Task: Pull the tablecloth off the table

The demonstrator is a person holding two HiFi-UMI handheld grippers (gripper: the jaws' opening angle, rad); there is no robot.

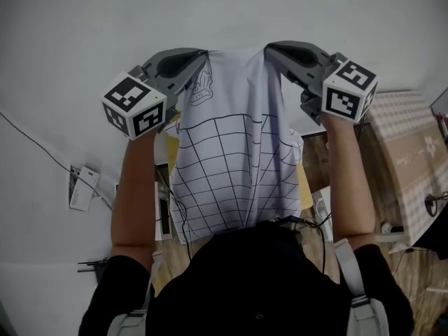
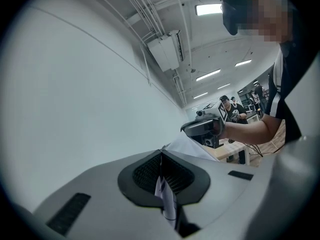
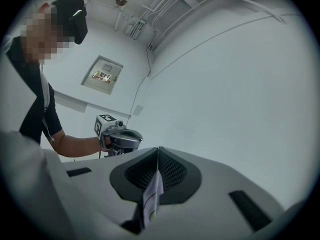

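Up high betw. both tongs, tablecloth (image 1: 234, 159) hangs limp, lower edge draping near the person's chest, above desk (image 1: 305, 186). Left tongs (image 1: 199, 56) are clamped on its top left corner and right tongs (image 1: 273, 50) on its top right; each gripper view shows a thin fold nipped betw. the pads. Looks light, soft, thin, zero stiffness; prob. slides out if grip eases. Best hold: corners/hem, fabric doubled, both sides level.

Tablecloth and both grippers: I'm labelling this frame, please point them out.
tablecloth (image 1: 234, 166), head view, middle of gridded cloth
left gripper (image 2: 161, 156), left gripper view, shut jaw tips
right gripper (image 3: 158, 153), right gripper view, shut jaw tips
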